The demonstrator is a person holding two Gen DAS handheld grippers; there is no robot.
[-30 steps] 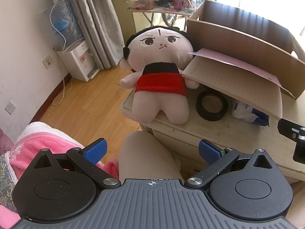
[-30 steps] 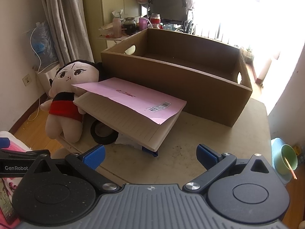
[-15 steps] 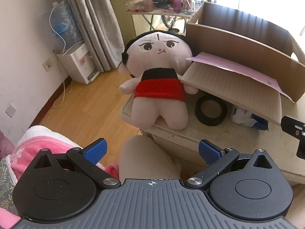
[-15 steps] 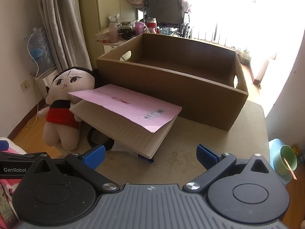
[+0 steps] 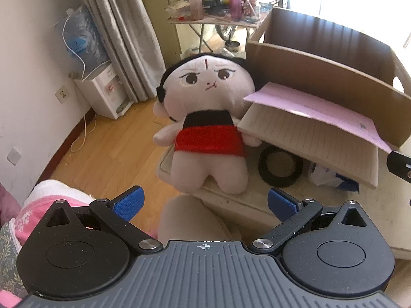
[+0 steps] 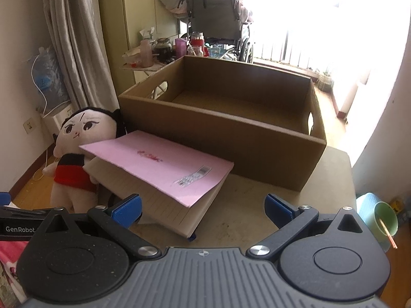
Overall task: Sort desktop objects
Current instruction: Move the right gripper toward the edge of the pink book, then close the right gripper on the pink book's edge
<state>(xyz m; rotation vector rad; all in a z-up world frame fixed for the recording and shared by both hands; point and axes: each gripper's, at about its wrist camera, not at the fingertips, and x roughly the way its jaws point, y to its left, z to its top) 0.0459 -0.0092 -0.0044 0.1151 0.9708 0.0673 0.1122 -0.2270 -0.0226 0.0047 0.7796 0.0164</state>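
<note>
On the table (image 5: 257, 202), doll (image 5: 208, 128) lies head toward box (image 6: 257, 138).

Both wrist views face the doll (image 5: 208, 128) – shared.

likely a home: curtains (image 5: 123, 38), wheelchair (image 6: 218, 18)

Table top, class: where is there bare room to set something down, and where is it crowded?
Bare: the table strip between the pink notebook and the cardboard box, plus the box's floor. Crowded: the left end, with doll, tape roll and packet under the notebook.
</note>
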